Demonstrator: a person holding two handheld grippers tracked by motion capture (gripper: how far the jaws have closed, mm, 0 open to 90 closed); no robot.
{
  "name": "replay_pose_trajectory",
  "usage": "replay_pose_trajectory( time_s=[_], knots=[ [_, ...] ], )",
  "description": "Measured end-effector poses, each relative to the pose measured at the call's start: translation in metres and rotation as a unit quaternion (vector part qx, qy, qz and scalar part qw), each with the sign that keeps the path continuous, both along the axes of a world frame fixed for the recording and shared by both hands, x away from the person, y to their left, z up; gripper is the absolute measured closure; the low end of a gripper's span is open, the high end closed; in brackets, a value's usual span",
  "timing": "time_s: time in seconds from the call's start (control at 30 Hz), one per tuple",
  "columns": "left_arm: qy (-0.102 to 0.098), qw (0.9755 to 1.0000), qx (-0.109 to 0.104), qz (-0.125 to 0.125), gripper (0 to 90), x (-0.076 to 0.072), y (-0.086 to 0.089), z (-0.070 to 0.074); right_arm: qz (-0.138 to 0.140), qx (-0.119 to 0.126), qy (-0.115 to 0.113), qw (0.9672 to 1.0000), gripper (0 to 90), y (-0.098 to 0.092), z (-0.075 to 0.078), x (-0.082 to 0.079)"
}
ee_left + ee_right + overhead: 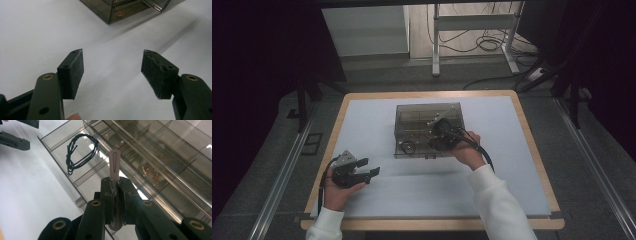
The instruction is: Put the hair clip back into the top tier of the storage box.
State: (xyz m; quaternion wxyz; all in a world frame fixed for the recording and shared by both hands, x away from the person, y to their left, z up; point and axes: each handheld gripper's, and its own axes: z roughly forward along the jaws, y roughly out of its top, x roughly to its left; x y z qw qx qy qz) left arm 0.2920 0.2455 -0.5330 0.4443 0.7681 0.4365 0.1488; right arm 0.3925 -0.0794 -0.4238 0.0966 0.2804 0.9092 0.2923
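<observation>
Right gripper (115, 192) pinches a flat hair clip (114, 165) over the pulled-out drawer (60, 137) of the smoky plastic box (428, 112) at table centre. A black cord (80, 150) lies in that drawer. Left gripper (112, 72), jaws spread and empty, rests near left.

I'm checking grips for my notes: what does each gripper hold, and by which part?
The right gripper pinches a flat hair clip by its wider rear end. The left gripper holds nothing.
</observation>
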Motion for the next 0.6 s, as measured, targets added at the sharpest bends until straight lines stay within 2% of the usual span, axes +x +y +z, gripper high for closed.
replay_pose_trajectory(
  time_s=[0.33, 0.4, 0.6],
  knots=[
    [0.002, 1.0, 0.001, 0.0, 34.6, 0.0002, 0.0006, -0.0004, 0.005, -0.006, 0.004, 1.0, 81.1, 0.0049, -0.007, 0.0004],
    [0.001, 1.0, 0.002, 0.0, 34.4, 0.0002, 0.0007, -0.0004, 0.004, -0.006, 0.003, 1.0, 76.3, 0.0049, -0.0085, 0.0004],
    [0.001, 1.0, 0.001, 0.001, 34.4, 0.0, 0.0006, -0.0005, -0.002, 0.003, -0.007, 1.0, 70.5, 0.0005, -0.0059, -0.0018]
  ],
)
